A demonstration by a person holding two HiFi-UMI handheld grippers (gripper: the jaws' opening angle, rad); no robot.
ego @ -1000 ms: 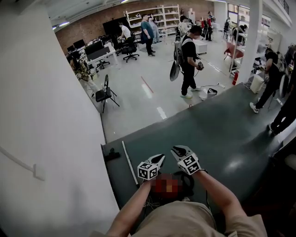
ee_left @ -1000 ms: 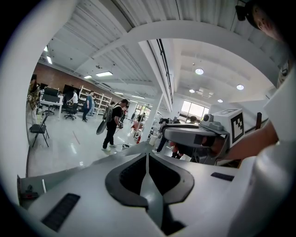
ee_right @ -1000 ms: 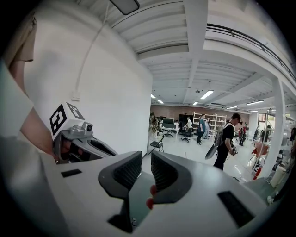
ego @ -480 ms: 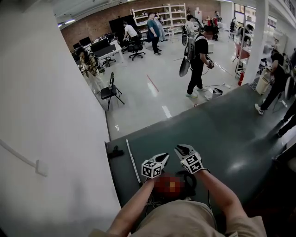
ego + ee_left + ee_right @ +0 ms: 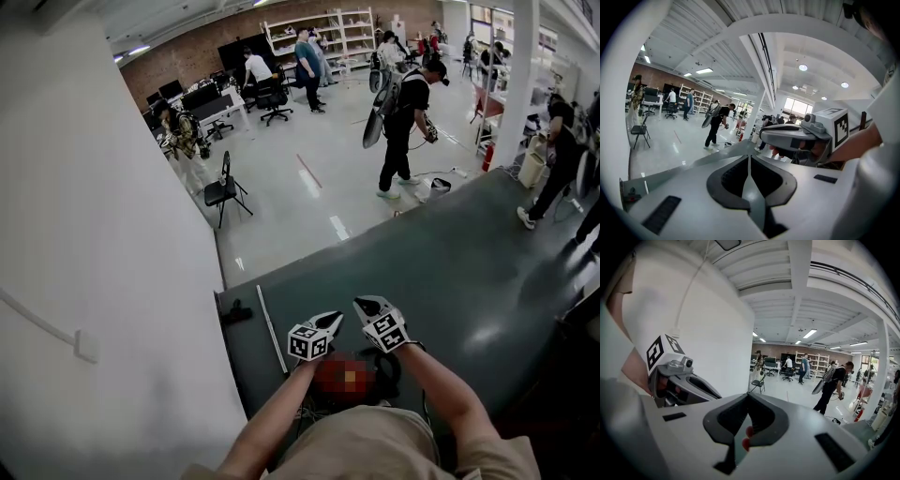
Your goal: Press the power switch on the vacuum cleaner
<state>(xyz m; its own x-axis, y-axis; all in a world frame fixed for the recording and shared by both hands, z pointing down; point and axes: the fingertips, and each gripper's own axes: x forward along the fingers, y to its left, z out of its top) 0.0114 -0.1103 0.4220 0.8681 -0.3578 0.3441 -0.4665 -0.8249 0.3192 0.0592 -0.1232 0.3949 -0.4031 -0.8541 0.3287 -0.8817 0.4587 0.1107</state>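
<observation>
grey left hand-held gripper (image 5: 328,320) and right hand-held gripper (image 5: 364,306) are hovering clenched, empty; unseen vacuum cleaner's stiff switch likely needing a jaw-tip press.

An open lab office: brick wall (image 5: 183,64), shelving (image 5: 330,33), desks (image 5: 214,106).

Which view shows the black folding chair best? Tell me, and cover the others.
The head view: the chair stands whole and unobstructed, seen from above. The left gripper view shows the chair small and side-on at the far left. The right gripper view shows the chair tiny in the distance.
</observation>
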